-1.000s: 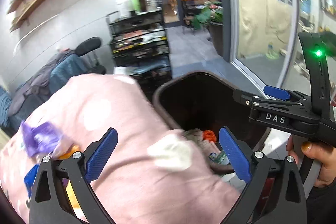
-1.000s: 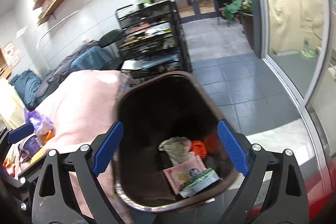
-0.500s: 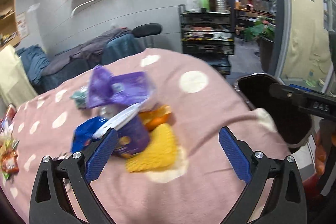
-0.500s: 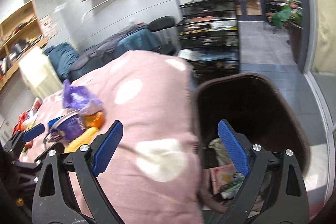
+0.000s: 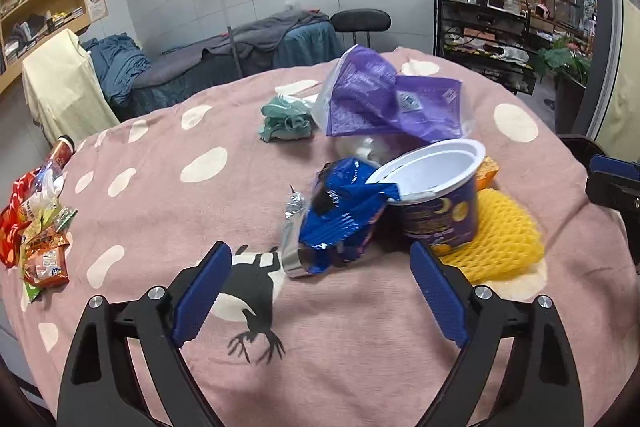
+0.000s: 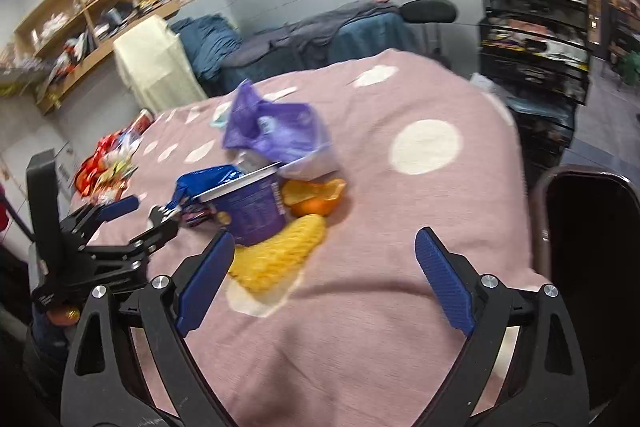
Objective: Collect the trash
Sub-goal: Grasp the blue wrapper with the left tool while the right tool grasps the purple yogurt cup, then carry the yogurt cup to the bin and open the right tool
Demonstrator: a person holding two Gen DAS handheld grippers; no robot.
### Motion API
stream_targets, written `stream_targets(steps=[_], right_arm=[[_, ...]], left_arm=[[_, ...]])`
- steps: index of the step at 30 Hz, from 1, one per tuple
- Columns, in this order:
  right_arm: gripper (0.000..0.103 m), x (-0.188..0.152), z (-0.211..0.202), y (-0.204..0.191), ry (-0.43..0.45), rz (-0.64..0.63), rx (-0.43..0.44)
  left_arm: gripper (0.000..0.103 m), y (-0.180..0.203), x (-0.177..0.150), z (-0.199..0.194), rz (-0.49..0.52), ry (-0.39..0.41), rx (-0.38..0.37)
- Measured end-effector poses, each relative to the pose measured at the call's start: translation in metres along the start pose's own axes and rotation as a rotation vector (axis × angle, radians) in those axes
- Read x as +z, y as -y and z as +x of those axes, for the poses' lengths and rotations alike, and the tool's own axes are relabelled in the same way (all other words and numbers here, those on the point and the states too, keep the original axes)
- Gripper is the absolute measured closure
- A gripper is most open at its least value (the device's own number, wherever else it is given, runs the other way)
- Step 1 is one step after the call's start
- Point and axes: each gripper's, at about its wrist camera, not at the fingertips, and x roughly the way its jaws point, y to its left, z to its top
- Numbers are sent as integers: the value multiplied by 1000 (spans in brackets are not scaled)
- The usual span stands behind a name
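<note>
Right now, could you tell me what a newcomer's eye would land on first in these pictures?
First comes the trash heap mid-table on the pink polka-dot tablecloth: a purple snack bag behind a white-rimmed purple cup, with a crumpled blue wrapper on its left and yellow foam fruit netting on its right. Next, the open left gripper facing that heap, and red snack wrappers at the table's left edge.
</note>
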Motion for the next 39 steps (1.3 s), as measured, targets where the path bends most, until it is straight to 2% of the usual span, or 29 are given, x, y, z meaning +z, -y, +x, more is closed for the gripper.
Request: stream_targets(steps=[5, 8, 11, 13, 15, 20, 23, 26, 29, 30, 34, 39], right_arm=[[12, 9, 25, -20, -55, -62, 24], [12, 14, 37, -26, -86, -70, 47], [12, 18, 48, -29, -112, -77, 48], [12, 21, 56, -32, -133, -81, 57], [12, 25, 62, -35, -148, -100, 60], [13, 29, 83, -57, -203, -203, 48], [18, 31, 96, -67, -230, -248, 35], [20, 35, 117, -78, -278, -294, 21], [31, 36, 133, -80, -322, -288, 12], [31, 35, 135, -80, -325, -282, 14], [31, 35, 126, -76, -276, -257, 64], [31, 35, 95, -79, -149, -261, 120]], left_arm=[[17, 1, 8, 17, 46, -28, -11], [28, 7, 13, 26, 87, -37, -9], [47, 9, 16, 31, 102, -37, -14], [72, 7, 17, 35, 94, -51, -25], [77, 2, 16, 35, 60, -55, -35], [80, -23, 14, 27, -82, -40, -51], [80, -39, 11, 19, -166, -26, -57], [80, -47, 6, 13, -216, -24, -46], [80, -53, 2, 10, -248, -27, -48], [80, -53, 1, 9, -253, -27, -45], [80, -53, -3, 5, -273, -26, -48], [80, -50, -5, -4, -280, -12, -56]])
